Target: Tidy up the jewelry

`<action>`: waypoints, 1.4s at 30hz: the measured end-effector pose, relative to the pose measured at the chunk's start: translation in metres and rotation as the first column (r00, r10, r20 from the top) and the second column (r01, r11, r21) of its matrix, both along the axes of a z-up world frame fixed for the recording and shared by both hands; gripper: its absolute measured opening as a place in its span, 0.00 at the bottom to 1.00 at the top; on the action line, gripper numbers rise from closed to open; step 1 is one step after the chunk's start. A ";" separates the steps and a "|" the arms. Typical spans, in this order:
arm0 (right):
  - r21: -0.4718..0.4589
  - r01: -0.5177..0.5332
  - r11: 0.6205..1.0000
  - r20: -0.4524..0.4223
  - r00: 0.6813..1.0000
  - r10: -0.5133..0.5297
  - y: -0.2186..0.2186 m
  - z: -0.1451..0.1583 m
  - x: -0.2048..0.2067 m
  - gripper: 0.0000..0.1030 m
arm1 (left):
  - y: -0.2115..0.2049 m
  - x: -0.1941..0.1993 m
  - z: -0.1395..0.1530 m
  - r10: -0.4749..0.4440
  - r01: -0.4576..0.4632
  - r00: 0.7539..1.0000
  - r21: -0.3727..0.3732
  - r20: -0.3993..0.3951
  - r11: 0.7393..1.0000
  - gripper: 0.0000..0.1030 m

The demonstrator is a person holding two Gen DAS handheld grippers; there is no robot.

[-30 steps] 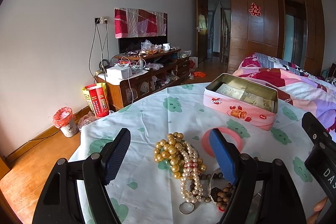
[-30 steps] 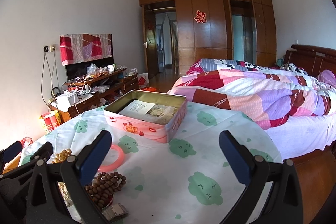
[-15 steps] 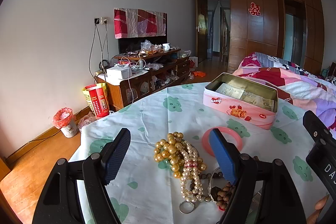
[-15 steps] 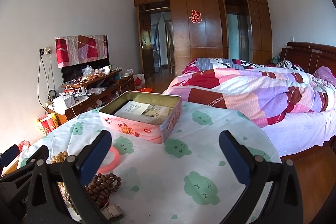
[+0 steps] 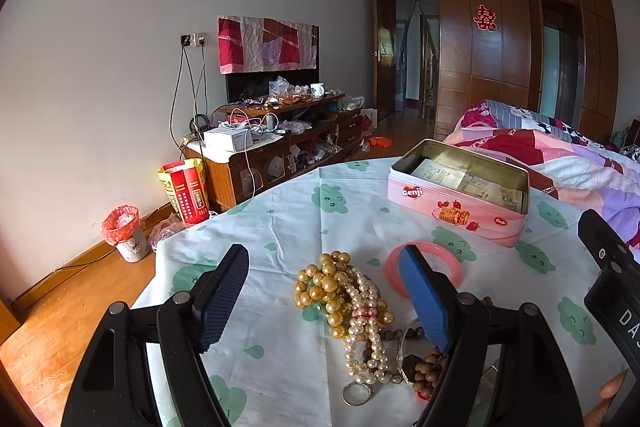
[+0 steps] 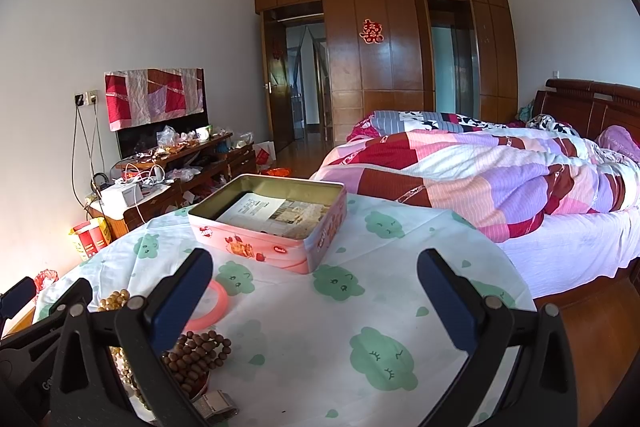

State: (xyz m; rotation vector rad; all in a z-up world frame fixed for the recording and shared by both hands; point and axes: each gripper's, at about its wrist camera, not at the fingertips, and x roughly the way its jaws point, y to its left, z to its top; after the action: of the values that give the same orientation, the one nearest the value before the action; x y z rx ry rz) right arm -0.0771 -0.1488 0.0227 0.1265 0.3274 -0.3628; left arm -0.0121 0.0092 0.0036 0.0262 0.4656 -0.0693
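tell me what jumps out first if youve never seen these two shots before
The heap of gold and white pearl strands in the middle of the cloud-print tablecloth draws the eye first, lying between the open left tongs. Just behind it lies a pink bangle, and further back an open pink biscuit tin with papers inside. The right tongs, also open, hold nothing.

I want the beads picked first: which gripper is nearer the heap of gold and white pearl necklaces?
Left. The left gripper straddles the pearl heap; the right gripper sits off to its right.
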 end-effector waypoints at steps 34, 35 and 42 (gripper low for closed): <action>0.258 -0.279 0.925 -0.190 0.924 0.332 -0.002 -0.022 0.031 0.44 | 0.050 0.006 -0.013 -0.095 0.085 0.986 -0.076 -0.134 0.993 0.59; 0.312 -0.308 0.899 -0.206 0.902 0.380 -0.001 -0.027 0.036 0.44 | 0.050 0.007 -0.014 -0.093 0.083 0.986 -0.079 -0.138 0.993 0.59; 0.393 -0.426 0.815 -0.284 0.787 0.548 0.043 -0.042 0.064 0.44 | 0.057 0.013 -0.014 -0.100 0.089 0.980 -0.075 -0.171 0.993 0.59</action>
State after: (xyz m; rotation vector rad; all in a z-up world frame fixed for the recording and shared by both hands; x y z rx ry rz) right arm -0.0134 -0.1062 -0.0190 0.2726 0.7945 0.2037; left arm 0.0010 0.0664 -0.0108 -0.0243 0.6367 -0.1819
